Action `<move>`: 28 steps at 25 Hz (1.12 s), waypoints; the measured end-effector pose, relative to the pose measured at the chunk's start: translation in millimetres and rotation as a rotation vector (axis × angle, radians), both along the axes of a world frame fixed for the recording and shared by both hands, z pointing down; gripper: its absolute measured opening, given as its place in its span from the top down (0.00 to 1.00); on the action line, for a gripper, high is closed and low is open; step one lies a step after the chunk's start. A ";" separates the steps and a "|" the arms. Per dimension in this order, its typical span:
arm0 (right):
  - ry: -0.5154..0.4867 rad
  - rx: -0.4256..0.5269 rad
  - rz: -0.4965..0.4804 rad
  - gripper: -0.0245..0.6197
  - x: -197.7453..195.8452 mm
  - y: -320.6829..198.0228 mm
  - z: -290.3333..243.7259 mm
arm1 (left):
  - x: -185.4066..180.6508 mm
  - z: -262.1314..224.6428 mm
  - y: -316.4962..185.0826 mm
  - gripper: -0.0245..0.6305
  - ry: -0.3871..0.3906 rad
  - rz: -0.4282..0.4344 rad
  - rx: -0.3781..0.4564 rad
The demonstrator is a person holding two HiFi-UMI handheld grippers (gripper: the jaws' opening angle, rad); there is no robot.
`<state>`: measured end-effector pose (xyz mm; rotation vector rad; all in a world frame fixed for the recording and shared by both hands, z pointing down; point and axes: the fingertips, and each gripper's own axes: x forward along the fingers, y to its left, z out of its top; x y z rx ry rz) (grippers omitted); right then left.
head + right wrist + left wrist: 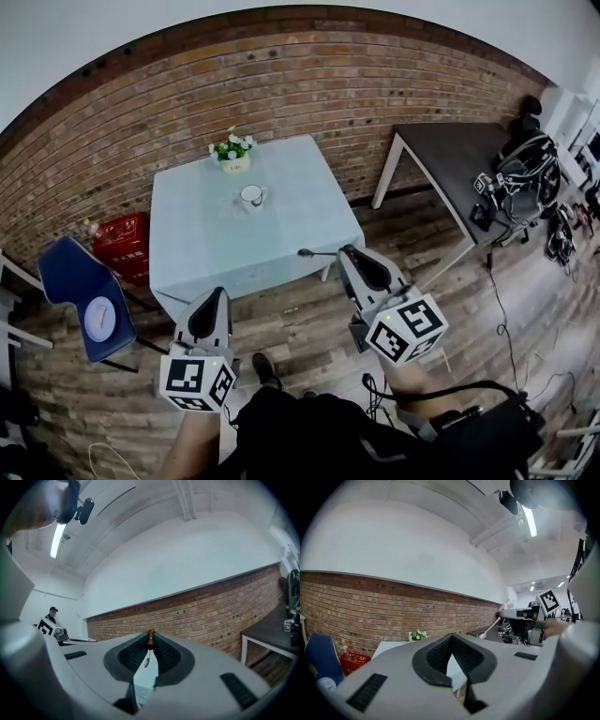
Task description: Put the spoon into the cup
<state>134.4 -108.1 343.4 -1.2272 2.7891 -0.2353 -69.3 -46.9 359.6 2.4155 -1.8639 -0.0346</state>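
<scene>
The white cup (pixel 251 195) stands near the middle of the table with the light blue cloth (pixel 206 239), far ahead of both grippers. My right gripper (pixel 345 253) is off the table's right front corner, shut on the spoon (pixel 317 253), which sticks out to the left with its bowl leading. In the right gripper view the spoon's brown handle end (pixel 150 639) shows between the closed jaws. The left gripper view shows the spoon (pixel 491 627) from the side. My left gripper (pixel 217 295) hovers before the table's front edge, jaws closed on nothing.
A small flower pot (pixel 233 152) sits at the table's far edge. A blue chair holding a white plate (pixel 80 292) and a red crate (pixel 122 246) are at the left. A dark table with gear (pixel 450 155) stands at the right, with cables on the wooden floor.
</scene>
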 end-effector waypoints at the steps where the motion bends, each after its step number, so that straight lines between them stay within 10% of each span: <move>1: 0.002 0.004 0.003 0.88 -4.5 -7.3 -1.9 | -4.8 -1.4 -8.1 0.95 0.002 0.004 0.004; 28: 0.035 -0.018 0.144 0.89 -114.7 -168.6 -3.8 | -131.9 9.7 -171.5 0.95 0.083 0.114 -0.003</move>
